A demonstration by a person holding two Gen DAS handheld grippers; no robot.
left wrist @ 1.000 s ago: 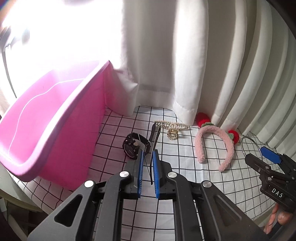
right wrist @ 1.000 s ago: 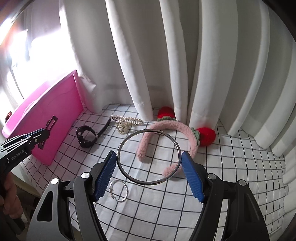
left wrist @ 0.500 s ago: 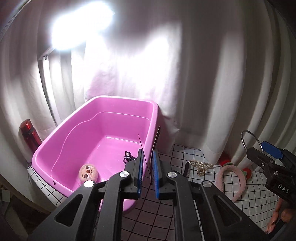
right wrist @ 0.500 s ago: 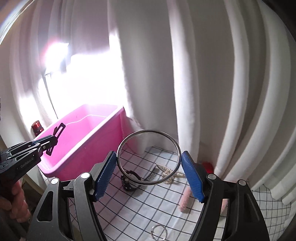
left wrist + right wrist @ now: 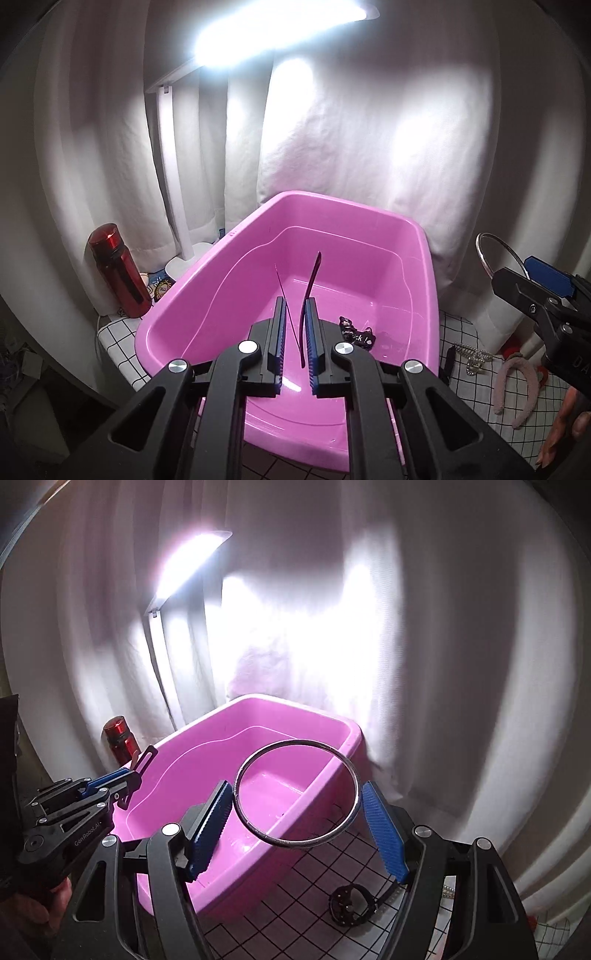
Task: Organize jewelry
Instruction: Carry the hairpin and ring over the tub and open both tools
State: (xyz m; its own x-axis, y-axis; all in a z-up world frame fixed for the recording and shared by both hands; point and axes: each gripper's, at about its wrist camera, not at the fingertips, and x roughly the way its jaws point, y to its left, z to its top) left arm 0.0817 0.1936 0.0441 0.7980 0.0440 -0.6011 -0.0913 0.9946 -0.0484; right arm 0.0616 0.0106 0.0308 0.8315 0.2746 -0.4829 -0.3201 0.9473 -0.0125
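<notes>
The left gripper [image 5: 295,339] hung over the pink plastic tub [image 5: 424,236], its blue pads drawn close together on a thin dark strap-like piece [image 5: 312,280] that stood upright between them; a finer wire-like strand leaned beside it, and the backlight made it hard to say what the piece was, perhaps a slim bracelet or band. On the tub floor, just right of the pads, lay a small dark trinket [image 5: 356,332].

The right gripper [image 5: 297,808] was spread wide, a large metal bangle [image 5: 297,794] braced across the gap, touching both blue pads, above the near right edge of the tub [image 5: 332,716]. Below it, a black watch-like band [image 5: 351,904] rested on the white grid-patterned cloth [image 5: 314,867], near the tub's outer wall.

To the right of the tub on the cloth lay a pearl hair claw [image 5: 472,356] and a fuzzy pink headband [image 5: 517,387]. A red bottle [image 5: 118,269] stood left of the tub, beside a lit desk lamp [image 5: 280,33], with white curtains [image 5: 369,129] behind.
</notes>
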